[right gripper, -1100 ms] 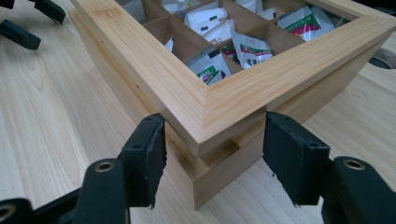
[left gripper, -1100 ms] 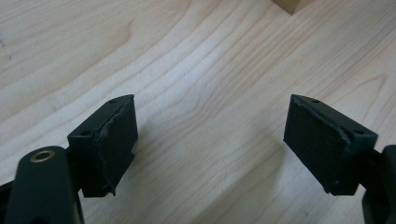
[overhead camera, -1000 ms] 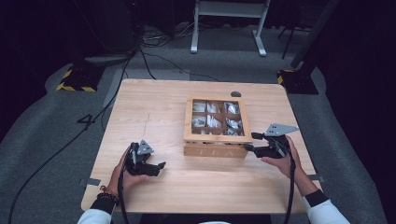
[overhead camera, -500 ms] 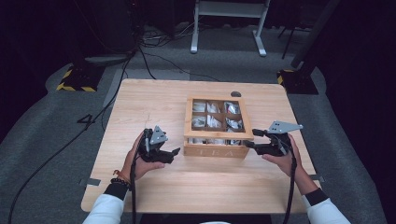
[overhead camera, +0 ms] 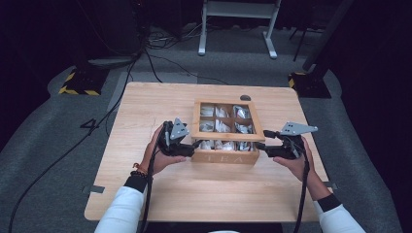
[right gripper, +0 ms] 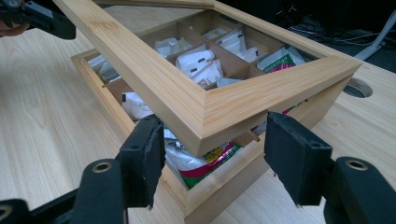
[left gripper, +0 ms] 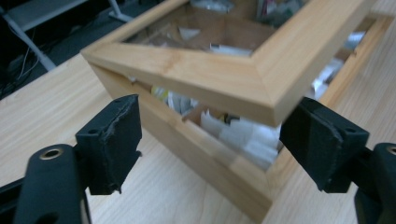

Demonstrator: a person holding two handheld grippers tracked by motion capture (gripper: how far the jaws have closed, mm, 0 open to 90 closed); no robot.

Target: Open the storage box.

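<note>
Both grippers moved in since half a second ago, now at front corners of tea box (overhead camera: 226,131), lid (right gripper: 196,100) raised off base at front. Left gripper (left gripper: 210,135) wide open, jaws straddling near lid corner, can't tell if touching. Right gripper (right gripper: 212,156) also spread wide, lid corner sitting between pads, no squeeze on it. Box sits mid-table (overhead camera: 145,107), tea packets (right gripper: 198,63) in compartments.
</note>
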